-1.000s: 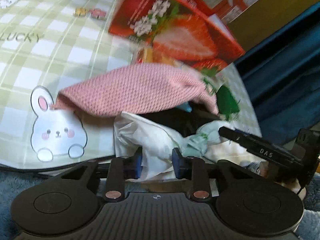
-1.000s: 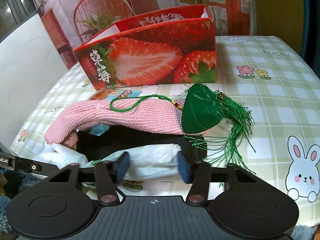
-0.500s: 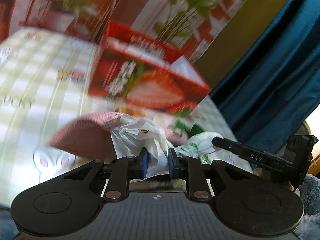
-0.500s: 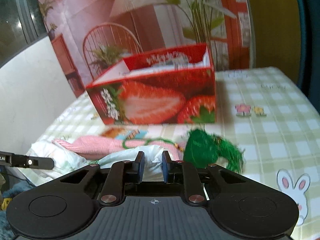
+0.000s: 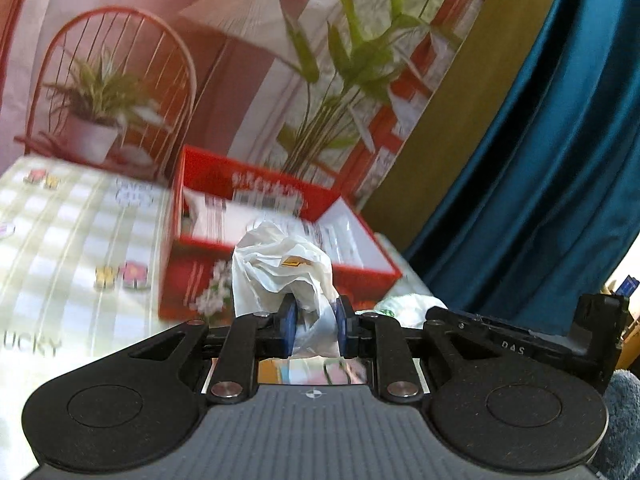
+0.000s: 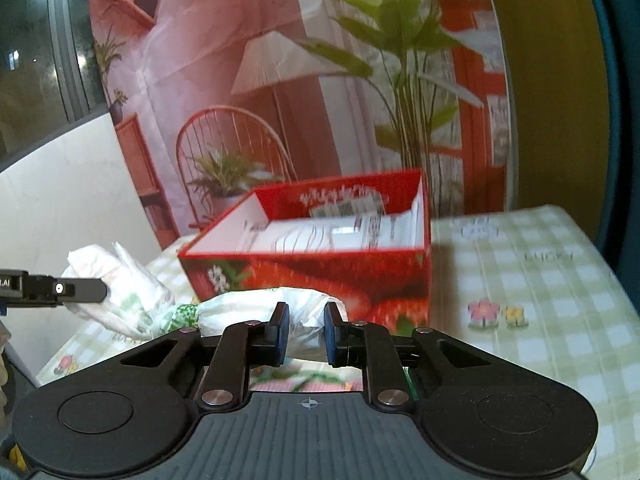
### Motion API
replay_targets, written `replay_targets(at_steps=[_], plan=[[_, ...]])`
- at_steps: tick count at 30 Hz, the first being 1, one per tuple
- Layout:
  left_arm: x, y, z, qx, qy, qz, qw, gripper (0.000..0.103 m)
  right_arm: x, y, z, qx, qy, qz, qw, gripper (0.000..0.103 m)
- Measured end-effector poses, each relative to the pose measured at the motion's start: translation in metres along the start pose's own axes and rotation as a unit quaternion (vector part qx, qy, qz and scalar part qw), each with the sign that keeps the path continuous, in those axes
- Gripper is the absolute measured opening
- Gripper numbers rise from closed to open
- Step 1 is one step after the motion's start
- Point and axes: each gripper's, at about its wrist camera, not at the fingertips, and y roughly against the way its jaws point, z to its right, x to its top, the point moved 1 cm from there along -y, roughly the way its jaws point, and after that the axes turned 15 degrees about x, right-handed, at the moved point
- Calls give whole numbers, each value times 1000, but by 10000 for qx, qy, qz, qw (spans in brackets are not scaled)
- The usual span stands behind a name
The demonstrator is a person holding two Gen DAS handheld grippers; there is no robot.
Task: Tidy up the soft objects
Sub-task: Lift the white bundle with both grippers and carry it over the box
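Tongs [image 5: 314, 330] [image 6: 304, 334] both clamp plastic bag [image 5: 280, 272] — lifted now, nearer strawberry box [image 6: 320, 248].

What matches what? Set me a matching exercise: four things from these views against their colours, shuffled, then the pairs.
Things:
1. plastic bag
2. box
3. tablecloth
4. curtain

Colours:
a. dark teal blue
b. red, with strawberries printed on it
c. mostly white, crumpled
d. green and white checks

Pairs: 1-c, 2-b, 3-d, 4-a
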Motion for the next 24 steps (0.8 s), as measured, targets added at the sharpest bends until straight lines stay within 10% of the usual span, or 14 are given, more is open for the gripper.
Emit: replay_targets(at_steps=[24], plan=[[74, -106, -10, 438, -310, 87, 9985, 21, 78, -86, 53, -124, 488, -137, 9986, 16]])
